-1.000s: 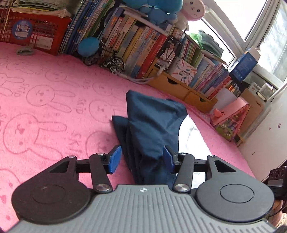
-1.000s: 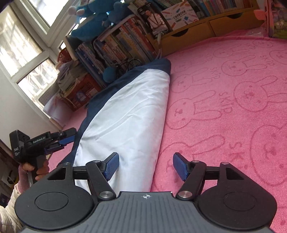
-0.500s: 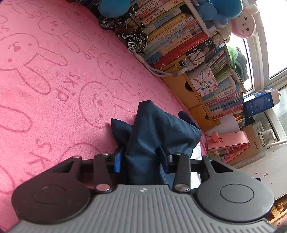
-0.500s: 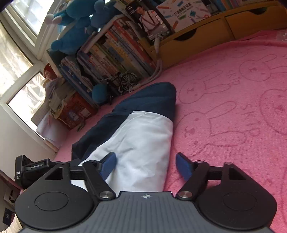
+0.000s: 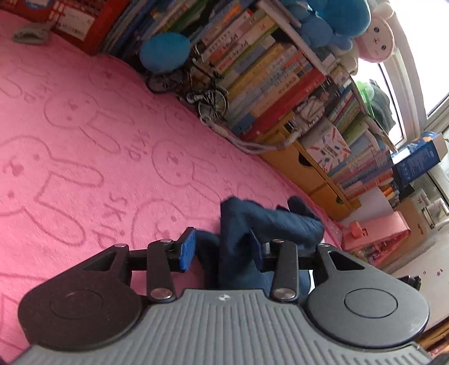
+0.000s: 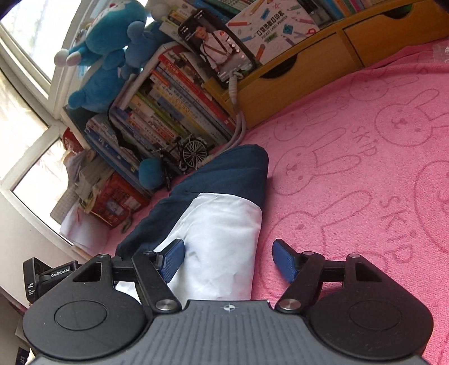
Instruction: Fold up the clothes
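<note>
A folded garment lies on the pink rabbit-print blanket (image 5: pixel 84 168). In the right wrist view its near half is white (image 6: pixel 224 224) and its far end is navy (image 6: pixel 238 165). In the left wrist view only bunched navy cloth (image 5: pixel 269 221) shows, standing up between the fingers of my left gripper (image 5: pixel 222 250), which is shut on that bunch. My right gripper (image 6: pixel 228 259) is open and low over the near white end. Its left pad (image 6: pixel 172 259) lies on the cloth, and its right pad (image 6: pixel 284 259) is over the blanket beside the garment's edge.
Stacked books (image 5: pixel 266 78), a model bicycle (image 5: pixel 210 98), a blue ball (image 5: pixel 164 50) and wooden drawers (image 6: pixel 308 67) line the blanket's far edge. Plush toys (image 6: pixel 103 61) sit on top. A red basket (image 5: pixel 78 22) is far left, a pink box (image 5: pixel 378 233) right.
My left gripper's fingers closed in on the navy cloth, which now stands bunched higher between them. My right gripper moved forward over the white end, still open.
</note>
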`<state>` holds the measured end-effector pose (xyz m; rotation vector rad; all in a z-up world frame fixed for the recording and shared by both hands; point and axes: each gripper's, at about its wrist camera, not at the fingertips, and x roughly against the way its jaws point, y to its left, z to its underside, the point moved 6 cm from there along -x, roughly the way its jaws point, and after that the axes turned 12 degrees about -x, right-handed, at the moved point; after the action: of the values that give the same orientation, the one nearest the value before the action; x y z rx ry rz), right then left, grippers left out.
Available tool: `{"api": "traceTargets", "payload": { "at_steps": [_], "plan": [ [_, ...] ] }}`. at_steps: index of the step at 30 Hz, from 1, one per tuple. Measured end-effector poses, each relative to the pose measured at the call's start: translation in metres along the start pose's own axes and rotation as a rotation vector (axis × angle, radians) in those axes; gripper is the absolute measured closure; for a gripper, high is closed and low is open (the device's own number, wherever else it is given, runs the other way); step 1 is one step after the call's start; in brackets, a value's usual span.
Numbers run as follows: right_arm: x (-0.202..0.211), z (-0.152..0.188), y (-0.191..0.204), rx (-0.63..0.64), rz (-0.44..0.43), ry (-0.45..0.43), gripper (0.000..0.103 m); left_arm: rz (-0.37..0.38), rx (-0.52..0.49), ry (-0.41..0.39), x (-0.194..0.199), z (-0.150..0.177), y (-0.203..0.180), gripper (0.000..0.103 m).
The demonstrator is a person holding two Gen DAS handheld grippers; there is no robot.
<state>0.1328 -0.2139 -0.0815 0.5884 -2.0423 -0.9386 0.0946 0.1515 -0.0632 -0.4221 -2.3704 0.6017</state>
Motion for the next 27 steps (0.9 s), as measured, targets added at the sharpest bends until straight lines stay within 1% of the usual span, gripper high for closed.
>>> {"api": "traceTargets", "payload": {
  "at_steps": [3, 4, 5, 7, 8, 10, 13, 15, 16, 17, 18, 19, 20, 21, 22, 23, 24, 25, 26, 27],
  "plan": [
    [0.001, -0.002, -0.005, -0.007, -0.031, -0.015, 0.029, -0.017, -0.045, -0.047, 0.011, -0.023, -0.011, 0.065],
    [0.002, -0.003, -0.004, 0.013, -0.037, -0.027, 0.025, 0.008, -0.057, -0.045, 0.012, -0.029, -0.020, 0.062],
    [0.002, -0.004, -0.003, 0.033, -0.043, -0.039, 0.023, 0.065, -0.042, -0.015, 0.004, -0.034, -0.031, 0.052],
    [0.001, -0.009, -0.001, 0.059, -0.066, -0.061, 0.022, 0.191, 0.003, 0.057, -0.013, -0.043, -0.054, 0.042],
    [-0.001, -0.011, -0.001, 0.064, -0.075, -0.071, 0.022, 0.206, 0.004, 0.080, -0.023, -0.042, -0.062, 0.042],
    [-0.004, -0.019, 0.001, 0.065, -0.099, -0.089, 0.022, 0.212, -0.006, 0.120, -0.044, -0.040, -0.074, 0.040],
    [-0.010, -0.035, 0.000, 0.024, -0.129, -0.097, 0.028, 0.220, -0.020, 0.180, -0.076, -0.036, -0.093, 0.040],
    [-0.017, -0.050, -0.007, -0.028, -0.130, -0.100, 0.039, 0.225, -0.030, 0.220, -0.096, -0.033, -0.106, 0.040],
    [-0.020, -0.055, -0.010, -0.051, -0.128, -0.100, 0.048, 0.227, -0.035, 0.240, -0.107, -0.032, -0.112, 0.040],
    [-0.024, -0.059, -0.014, -0.074, -0.130, -0.104, 0.052, 0.230, -0.040, 0.259, -0.117, -0.031, -0.118, 0.039],
    [-0.027, -0.063, -0.017, -0.096, -0.132, -0.109, 0.055, 0.233, -0.045, 0.279, -0.128, -0.029, -0.124, 0.039],
    [-0.030, -0.066, -0.022, -0.119, -0.134, -0.113, 0.059, 0.227, -0.055, 0.291, -0.133, -0.028, -0.126, 0.039],
    [-0.034, -0.066, -0.027, -0.139, -0.141, -0.115, 0.059, 0.220, -0.067, 0.300, -0.137, -0.026, -0.126, 0.039],
    [-0.037, -0.064, -0.030, -0.156, -0.146, -0.103, 0.060, 0.215, -0.065, 0.307, -0.141, -0.025, -0.125, 0.039],
    [-0.041, -0.062, -0.033, -0.173, -0.150, -0.089, 0.064, 0.211, -0.059, 0.313, -0.145, -0.024, -0.124, 0.039],
    [-0.045, -0.061, -0.034, -0.184, -0.147, -0.069, 0.067, 0.214, -0.048, 0.317, -0.148, -0.023, -0.122, 0.043],
    [-0.046, -0.061, -0.034, -0.183, -0.155, -0.064, 0.067, 0.219, -0.038, 0.318, -0.151, -0.023, -0.121, 0.044],
    [-0.047, -0.061, -0.033, -0.186, -0.169, -0.061, 0.067, 0.229, -0.036, 0.313, -0.154, -0.022, -0.121, 0.051],
    [-0.048, -0.061, -0.032, -0.190, -0.185, -0.056, 0.067, 0.241, -0.038, 0.307, -0.156, -0.022, -0.121, 0.061],
    [-0.049, -0.061, -0.033, -0.208, -0.204, -0.047, 0.068, 0.252, -0.040, 0.302, -0.158, -0.021, -0.121, 0.064]
  ]
}}
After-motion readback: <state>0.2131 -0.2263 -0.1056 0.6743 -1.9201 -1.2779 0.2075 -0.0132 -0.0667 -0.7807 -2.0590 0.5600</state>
